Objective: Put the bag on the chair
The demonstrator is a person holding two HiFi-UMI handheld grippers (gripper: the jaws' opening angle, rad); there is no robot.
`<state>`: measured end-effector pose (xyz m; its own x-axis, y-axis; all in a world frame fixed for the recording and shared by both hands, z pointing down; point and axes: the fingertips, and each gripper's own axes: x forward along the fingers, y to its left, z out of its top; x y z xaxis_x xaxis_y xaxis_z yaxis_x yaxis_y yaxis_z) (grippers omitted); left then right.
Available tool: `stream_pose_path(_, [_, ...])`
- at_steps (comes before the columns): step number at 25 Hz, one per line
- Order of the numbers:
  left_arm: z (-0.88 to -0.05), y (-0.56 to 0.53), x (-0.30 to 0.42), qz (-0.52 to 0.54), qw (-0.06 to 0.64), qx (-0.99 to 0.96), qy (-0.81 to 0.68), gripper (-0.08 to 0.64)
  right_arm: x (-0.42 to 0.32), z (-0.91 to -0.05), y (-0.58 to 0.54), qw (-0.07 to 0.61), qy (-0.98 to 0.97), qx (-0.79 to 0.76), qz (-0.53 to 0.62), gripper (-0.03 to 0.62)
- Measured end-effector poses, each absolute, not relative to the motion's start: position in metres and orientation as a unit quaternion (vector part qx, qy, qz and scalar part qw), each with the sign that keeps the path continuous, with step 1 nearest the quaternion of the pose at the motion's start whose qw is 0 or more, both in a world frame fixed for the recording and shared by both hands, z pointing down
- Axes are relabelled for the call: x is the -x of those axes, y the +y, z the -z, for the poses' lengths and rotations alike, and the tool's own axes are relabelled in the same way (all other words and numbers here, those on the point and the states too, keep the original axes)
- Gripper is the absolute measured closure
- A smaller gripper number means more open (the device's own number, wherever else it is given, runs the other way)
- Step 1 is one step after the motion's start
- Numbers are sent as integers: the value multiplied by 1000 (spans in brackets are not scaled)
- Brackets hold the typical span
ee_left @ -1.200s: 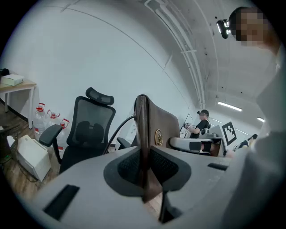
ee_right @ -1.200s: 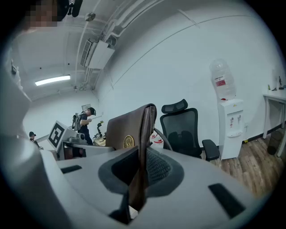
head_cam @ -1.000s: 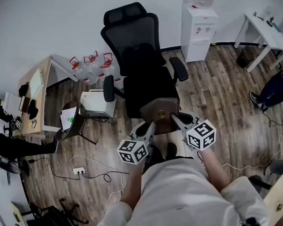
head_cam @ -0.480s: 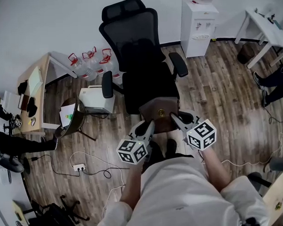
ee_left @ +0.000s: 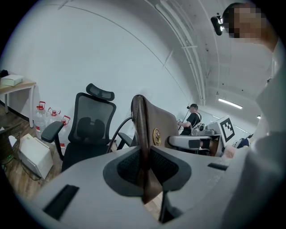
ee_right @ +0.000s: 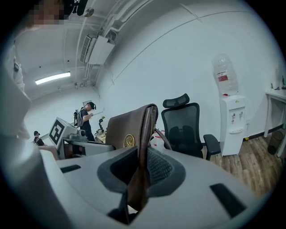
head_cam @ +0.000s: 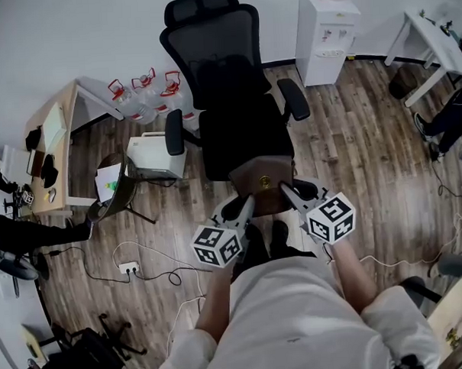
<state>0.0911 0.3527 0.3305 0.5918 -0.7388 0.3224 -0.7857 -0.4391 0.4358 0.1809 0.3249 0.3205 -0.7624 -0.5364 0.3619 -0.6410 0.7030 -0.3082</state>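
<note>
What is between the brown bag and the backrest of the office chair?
Only the bare black seat; the head view shows nothing lying on it between the bag and the backrest.

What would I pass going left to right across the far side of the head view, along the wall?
wooden desk → water jugs → office chair → water dispenser → white table
</note>
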Motion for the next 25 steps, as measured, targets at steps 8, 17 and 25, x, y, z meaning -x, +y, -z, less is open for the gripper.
stream_pose_path(8, [-333, 334, -73, -42, 285, -849, -443, 511, -163, -322, 307, 134, -912, -322, -216, 534])
stream_pose_path(17, [-336, 298, -42, -41, 301, -850, -431, 511, -131, -325, 273, 142, -907, -325, -225, 532])
stream_pose_path(25, [-336, 260, -10, -43, 302, -851, -427, 511, -98, -325, 236, 150, -907, -323, -227, 528])
